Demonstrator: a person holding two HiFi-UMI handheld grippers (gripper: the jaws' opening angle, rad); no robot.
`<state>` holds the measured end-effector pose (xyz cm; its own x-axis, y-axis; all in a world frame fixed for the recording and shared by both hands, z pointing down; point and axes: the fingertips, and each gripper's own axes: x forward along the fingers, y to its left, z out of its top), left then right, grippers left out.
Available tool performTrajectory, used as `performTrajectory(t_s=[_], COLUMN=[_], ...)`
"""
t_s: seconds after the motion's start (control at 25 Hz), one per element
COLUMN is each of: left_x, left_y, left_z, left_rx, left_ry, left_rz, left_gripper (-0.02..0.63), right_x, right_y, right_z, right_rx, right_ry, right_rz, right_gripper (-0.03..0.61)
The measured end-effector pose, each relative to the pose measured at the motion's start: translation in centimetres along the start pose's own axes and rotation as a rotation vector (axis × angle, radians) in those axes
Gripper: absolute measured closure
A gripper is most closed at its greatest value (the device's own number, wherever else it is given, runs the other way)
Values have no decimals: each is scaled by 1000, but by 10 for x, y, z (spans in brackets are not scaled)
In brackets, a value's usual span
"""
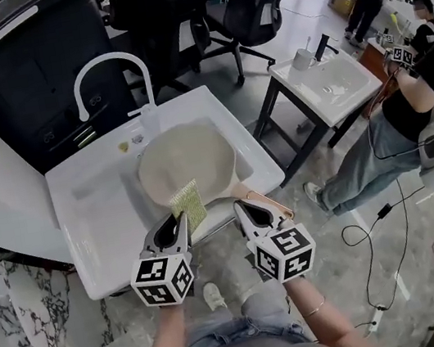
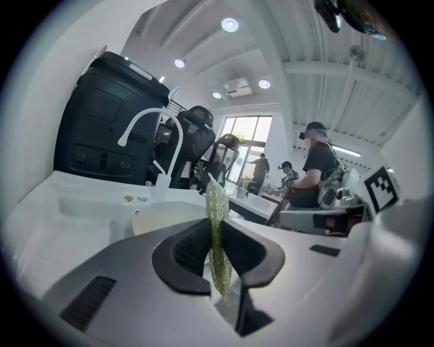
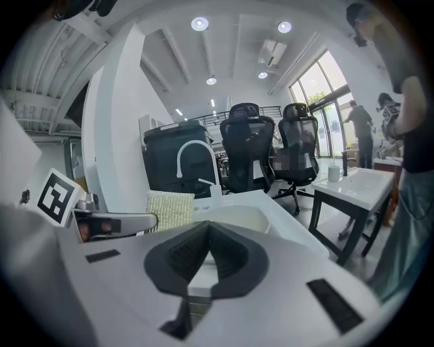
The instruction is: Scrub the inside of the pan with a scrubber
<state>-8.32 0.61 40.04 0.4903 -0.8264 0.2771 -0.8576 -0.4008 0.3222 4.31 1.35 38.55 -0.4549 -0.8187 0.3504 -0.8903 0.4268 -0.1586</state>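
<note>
My left gripper (image 1: 180, 216) is clamped on the thin yellow-green mesh scrubber sheet (image 1: 188, 203). In the left gripper view its two dark pads press flat against the sheet from both sides, and the sheet stands up edge-on past the tips. From the head camera the scrubber sticks out toward 12 o'clock over the near rim of the round cream-coloured pan (image 1: 186, 161). I cannot tell whether it touches the pan's inner surface.

The pan sits inside the white rectangular sink basin (image 1: 86, 233), at the centre of the head view. Its pinkish handle (image 1: 270, 199) points toward 4 o'clock over the sink's front edge. The white gooseneck faucet (image 1: 106, 63) arches at 11 o'clock behind the pan, and a small clear bottle (image 1: 149, 118) stands just beside its base.

My right gripper (image 1: 237, 205) lies at 5 o'clock from the pan, right alongside the handle. In the right gripper view its fingertips meet and I see nothing pinched between them; only a pale surface shows through the gap lower down.

A second white sink on a dark-legged stand (image 1: 326, 83) is at 2 o'clock, well apart. A person in jeans (image 1: 377, 140) stands at 3 o'clock.
</note>
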Motion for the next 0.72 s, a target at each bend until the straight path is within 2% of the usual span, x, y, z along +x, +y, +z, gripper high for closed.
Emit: performTrajectory(t_s=[0.36,0.72], left_x=[41,89], left_y=[11,10], left_z=[-2,17], left_rx=[5,47], left_ry=[47,71], left_rz=[-9,15], left_gripper=[555,555], right_x=[23,51], right_y=[-35,-66], right_z=[4,17], right_rx=[4,22], right_ry=[13,12], right_rz=[-72,-62], right_gripper=[568,568])
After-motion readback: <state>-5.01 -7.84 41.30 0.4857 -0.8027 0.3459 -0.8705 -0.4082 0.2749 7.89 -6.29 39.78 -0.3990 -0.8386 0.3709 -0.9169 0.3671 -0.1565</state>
